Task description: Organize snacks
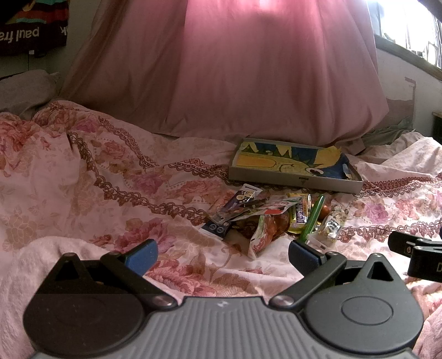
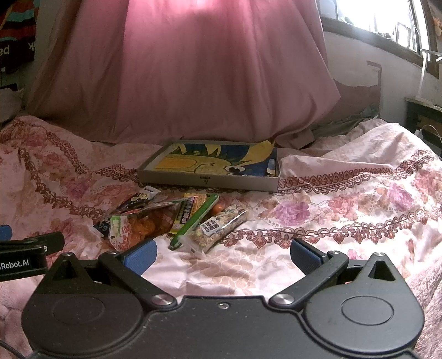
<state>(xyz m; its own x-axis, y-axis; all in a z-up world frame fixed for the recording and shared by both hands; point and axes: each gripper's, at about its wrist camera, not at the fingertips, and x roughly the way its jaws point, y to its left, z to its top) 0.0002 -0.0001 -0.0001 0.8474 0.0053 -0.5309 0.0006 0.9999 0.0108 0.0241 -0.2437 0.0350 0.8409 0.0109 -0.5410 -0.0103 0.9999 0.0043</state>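
A heap of snack packets (image 1: pixel 276 218) (image 2: pixel 171 218) lies on the floral bedspread: an orange bag (image 2: pixel 143 226), a green stick (image 2: pixel 196 221), a clear nut bar (image 2: pixel 221 226) and a dark sachet (image 1: pixel 234 210). Behind it sits a shallow cardboard box (image 1: pixel 292 182) (image 2: pixel 207 181) lined with a yellow and blue picture. My left gripper (image 1: pixel 223 255) is open, short of the heap with nothing between its fingers. My right gripper (image 2: pixel 223 255) is open too, just short of the heap's right end. Each gripper shows at the edge of the other's view.
A big pink pillow (image 1: pixel 234 69) leans behind the box. The floral bedspread (image 2: pixel 345 210) spreads right of the heap. A fluffy pink blanket (image 1: pixel 36 256) lies near the front. A window (image 2: pixel 386 22) and a dark bedside stand (image 2: pixel 422 116) are at the right.
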